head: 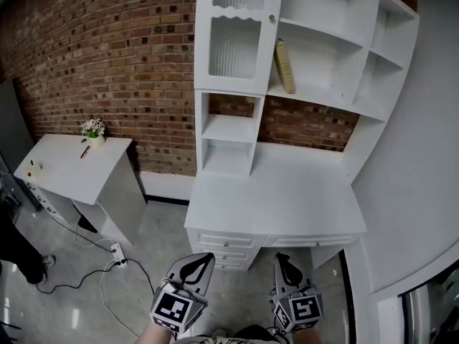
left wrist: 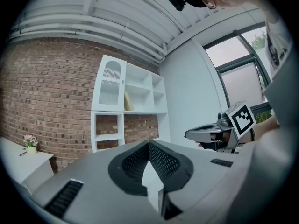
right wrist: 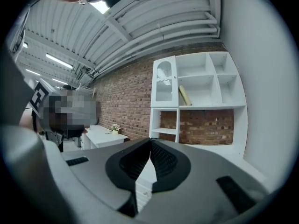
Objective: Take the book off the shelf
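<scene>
Grippers come nearest: the left gripper [head: 195, 264] and the right gripper [head: 284, 261] hang low in front of the person, short of the desk [head: 287, 192], and each gripper view shows its jaws pressed together with nothing between them. Both are well apart from the book [head: 285, 66].

Past the bare desk top, the book stands in the shelf unit [head: 358, 84]. It is in the lower open compartment just beside the glass-door cabinet [head: 233, 41], with its top tilted toward that cabinet's wall.

The reach has probably not begun. To do it well, I would raise 1 gripper over the desk and spread its jaws before it arrives. I would then pinch the book across its thickness at the free front edge and draw it straight out, so it neither topples nor scrapes the shelf board.

Counted: 2 grippers, 1 book, 1 desk, 1 glass door and 4 open compartments beside that door. Off to the left, 1 side table [head: 64, 170] carries 1 flower pot [head: 93, 130].
</scene>
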### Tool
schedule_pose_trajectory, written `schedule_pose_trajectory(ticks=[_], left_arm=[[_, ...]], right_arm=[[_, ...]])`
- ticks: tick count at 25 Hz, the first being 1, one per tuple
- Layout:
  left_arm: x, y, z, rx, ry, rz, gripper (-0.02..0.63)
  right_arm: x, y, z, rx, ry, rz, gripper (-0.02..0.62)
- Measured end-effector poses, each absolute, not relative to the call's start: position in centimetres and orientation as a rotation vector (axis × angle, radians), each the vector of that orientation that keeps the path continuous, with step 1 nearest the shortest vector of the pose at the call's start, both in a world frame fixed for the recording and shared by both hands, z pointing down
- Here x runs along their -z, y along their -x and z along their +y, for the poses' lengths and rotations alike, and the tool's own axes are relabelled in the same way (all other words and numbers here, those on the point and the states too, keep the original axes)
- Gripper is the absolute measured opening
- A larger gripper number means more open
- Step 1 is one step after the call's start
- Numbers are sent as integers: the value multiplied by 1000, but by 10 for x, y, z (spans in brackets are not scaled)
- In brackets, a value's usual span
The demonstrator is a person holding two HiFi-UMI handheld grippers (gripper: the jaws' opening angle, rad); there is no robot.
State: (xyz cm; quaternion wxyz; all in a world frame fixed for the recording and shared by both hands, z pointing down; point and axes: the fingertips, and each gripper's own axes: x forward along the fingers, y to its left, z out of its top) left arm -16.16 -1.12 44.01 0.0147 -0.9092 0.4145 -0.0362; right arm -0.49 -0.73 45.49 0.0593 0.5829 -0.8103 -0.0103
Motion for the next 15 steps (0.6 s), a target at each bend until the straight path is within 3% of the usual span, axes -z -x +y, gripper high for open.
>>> schedule_pose_trajectory(ticks=[15], left_arm=[[-466,140,-156,165,2778,1431,9]], right_arm=[[-477,-34,-162,-19,-1713,-2496,8]])
